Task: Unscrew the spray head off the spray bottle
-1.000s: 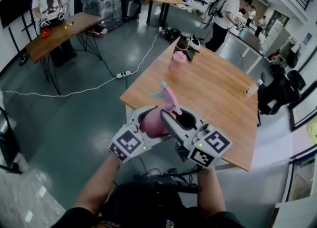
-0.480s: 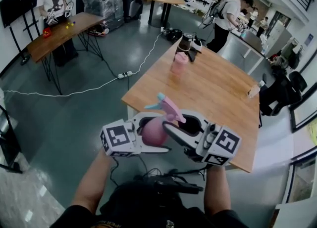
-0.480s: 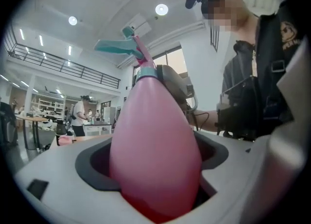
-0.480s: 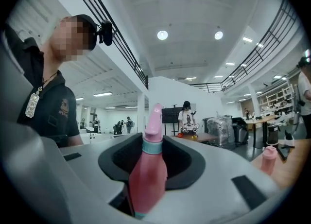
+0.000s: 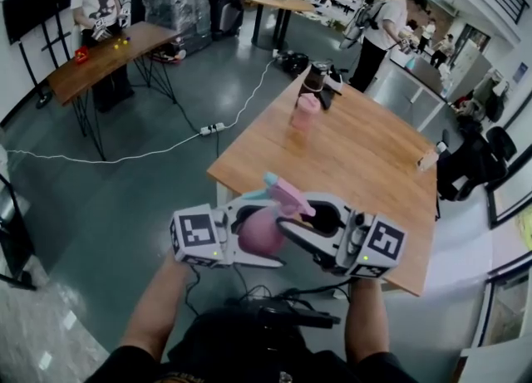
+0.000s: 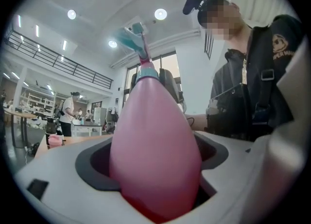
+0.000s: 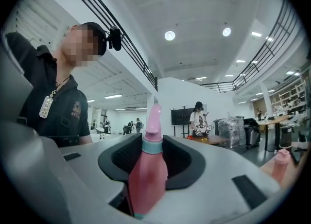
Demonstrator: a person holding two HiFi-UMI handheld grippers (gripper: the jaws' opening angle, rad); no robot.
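The bottle point(image 5: 259, 236) is held in the air in front of the person, seen against the near edge of the table point(image 5: 374, 165) and clear of it. The spray head point(image 5: 289, 193) is uppermost. The left gripper point(image 5: 266, 238) is clamped on the pink belly, which fills the gap in the left gripper view, with both pads pressing on it. The right gripper point(image 5: 291, 211) comes in from the opposite side at the neck. Its jaws have just been opening a little, but the spray head's base, with its teal collar, sits between them and both pads lie against it. The 2 grippers point level, toward each other. A pink cup point(image 5: 305, 111) stands at the table's far end.
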